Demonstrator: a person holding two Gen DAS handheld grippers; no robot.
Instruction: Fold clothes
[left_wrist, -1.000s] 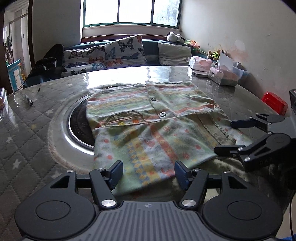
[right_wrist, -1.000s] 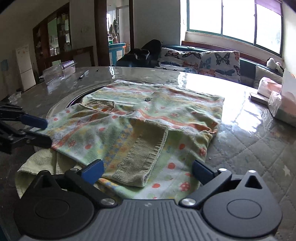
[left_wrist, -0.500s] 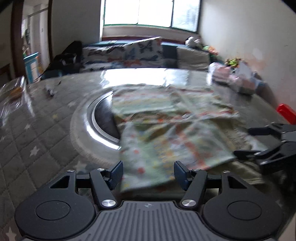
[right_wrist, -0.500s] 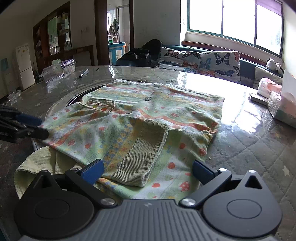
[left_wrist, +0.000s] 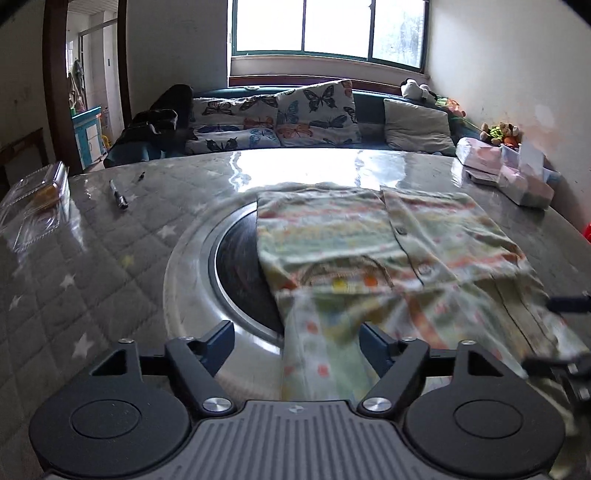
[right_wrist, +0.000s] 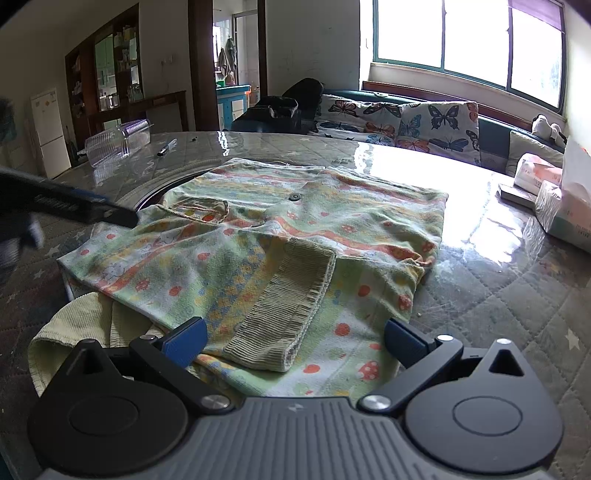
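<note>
A pale green knitted child's cardigan (right_wrist: 280, 236), printed with orange and yellow bands, red dots and mushrooms, is lying partly folded on the round table with a quilted grey star-patterned cover under glossy plastic (left_wrist: 92, 266). It is covering the 3 o'clock half of the dark round inset with a steel rim (left_wrist: 229, 266) at the table's centre. A ribbed cuff is resting on top of the body, near the garment's 6 o'clock edge in the right wrist view.

The left gripper (left_wrist: 295, 341) is standing spread, its jaws having just been opening; the cardigan's near corner is lying between the blue pads, not pinched. The right gripper (right_wrist: 293, 338) is also standing wide apart, hovering over the cuff and the hem without pressing on them.

A black marker pen (left_wrist: 118, 194) is lying at 10 o'clock, beside a clear plastic clamshell box (left_wrist: 35, 206). Tissue packs (left_wrist: 524, 184) are sitting at 2 o'clock.
</note>
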